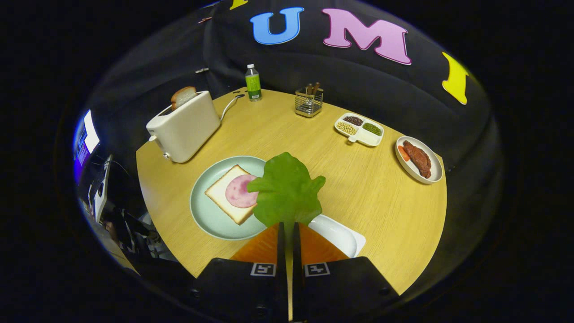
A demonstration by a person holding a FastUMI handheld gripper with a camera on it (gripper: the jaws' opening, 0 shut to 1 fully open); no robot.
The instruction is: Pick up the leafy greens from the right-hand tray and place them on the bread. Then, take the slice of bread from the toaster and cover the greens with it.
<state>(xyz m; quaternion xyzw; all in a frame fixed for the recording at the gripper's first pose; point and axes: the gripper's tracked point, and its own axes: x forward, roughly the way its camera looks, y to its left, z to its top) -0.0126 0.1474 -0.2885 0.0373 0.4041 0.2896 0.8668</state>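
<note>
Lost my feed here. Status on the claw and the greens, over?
Claw shut on leafy greens, lifted above the white tray. Bread with ham on plate just ahead-left. Nothing in the way.

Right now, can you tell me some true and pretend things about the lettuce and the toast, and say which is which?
1. The gripper is pinching the leafy greens. True.
2. The greens already lie flat on the bread. False: they are held up in the fingers, just beside the ham slice.
3. A slice of bread sticks out of the toaster. True.
4. The white tray still holds more greens. False: its visible part is bare.
5. The bottle stands on the green plate. False: it stands on the table behind the toaster.
</note>
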